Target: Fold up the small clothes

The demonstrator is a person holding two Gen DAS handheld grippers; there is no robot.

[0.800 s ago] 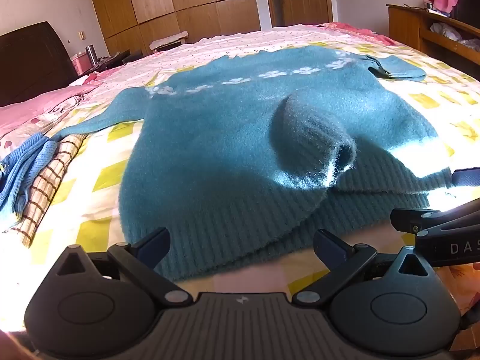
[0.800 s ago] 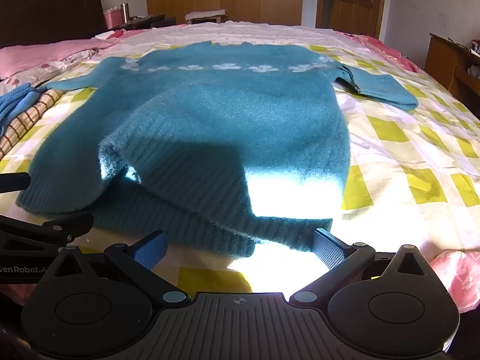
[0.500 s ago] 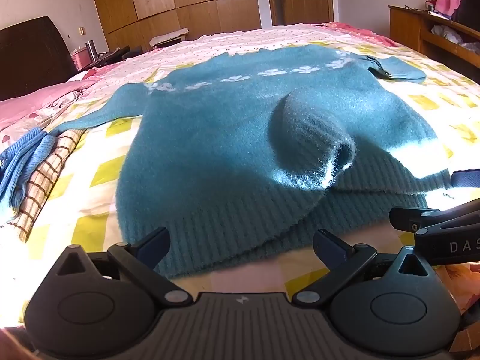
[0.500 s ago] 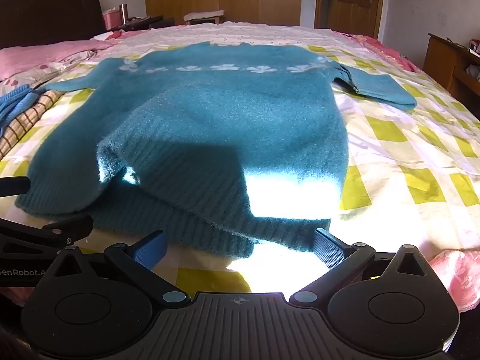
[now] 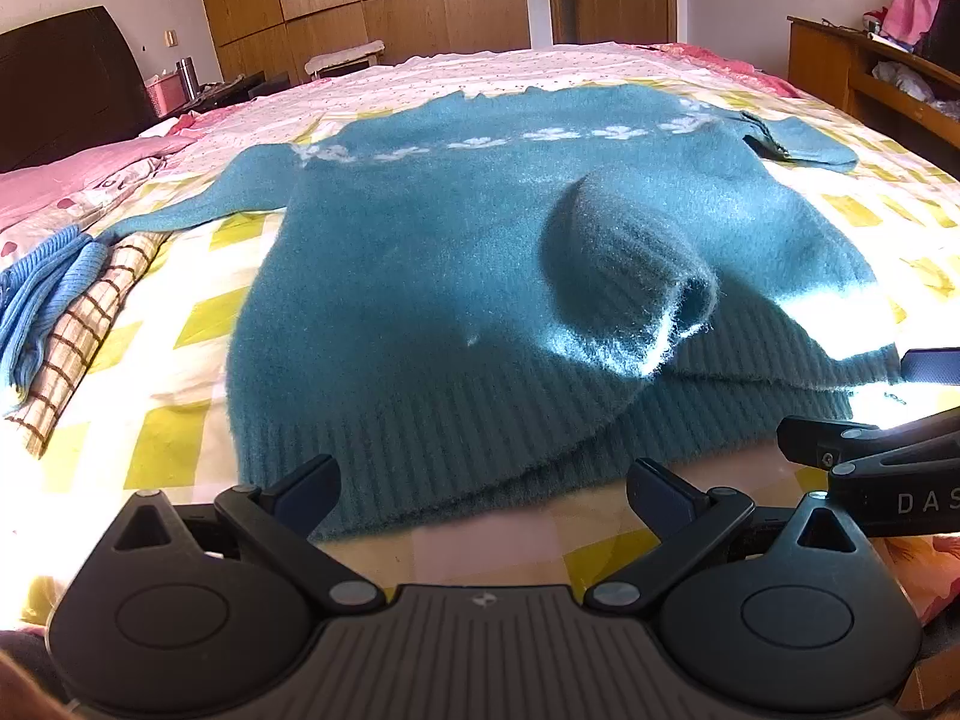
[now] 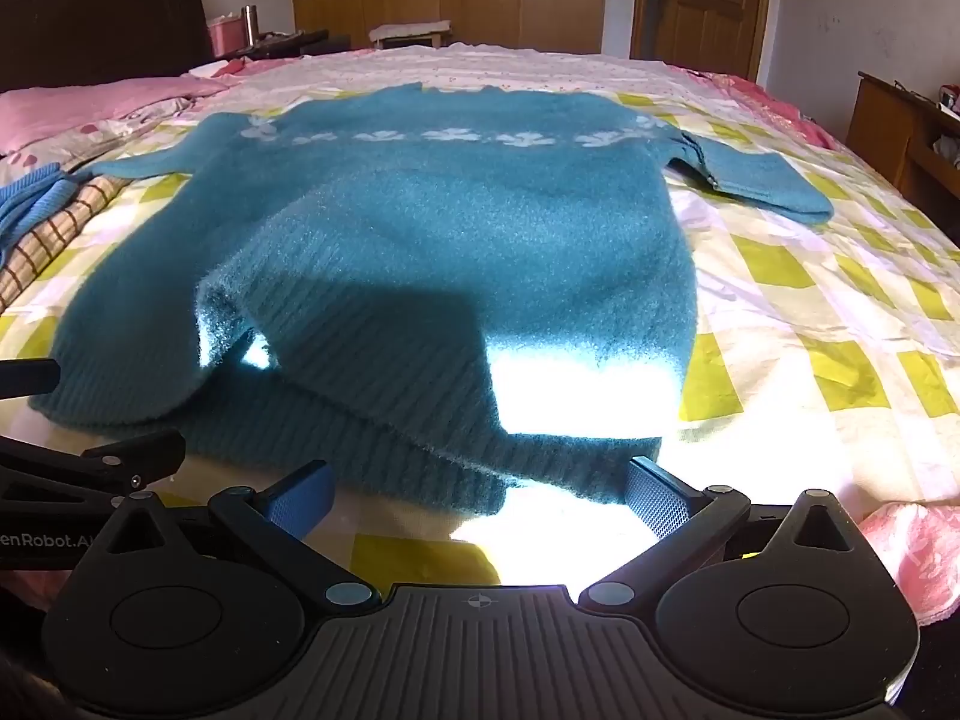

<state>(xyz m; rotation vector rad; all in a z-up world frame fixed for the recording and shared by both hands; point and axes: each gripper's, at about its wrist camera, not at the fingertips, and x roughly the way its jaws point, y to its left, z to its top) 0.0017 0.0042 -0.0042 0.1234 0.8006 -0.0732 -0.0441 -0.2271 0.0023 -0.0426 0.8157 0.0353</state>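
A fuzzy teal sweater (image 5: 456, 276) with a band of white flowers lies spread on the bed, ribbed hem toward me; it also shows in the right wrist view (image 6: 456, 228). A raised bump (image 5: 624, 258) stands in its lower middle, where the hem is rucked up. My left gripper (image 5: 483, 495) is open and empty at the hem's left part. My right gripper (image 6: 480, 495) is open and empty at the hem's right part; it shows at the right edge of the left wrist view (image 5: 870, 450).
The bed has a yellow-and-white checked sheet (image 6: 810, 312). A blue knit and a checked cloth (image 5: 66, 300) lie to the left. Pink pillows (image 6: 90, 102) and a dark headboard stand far left; a wooden shelf (image 5: 870, 72) stands to the right.
Both grippers have edged slightly forward toward the sweater's hem. Both stay open; the sweater has not moved.
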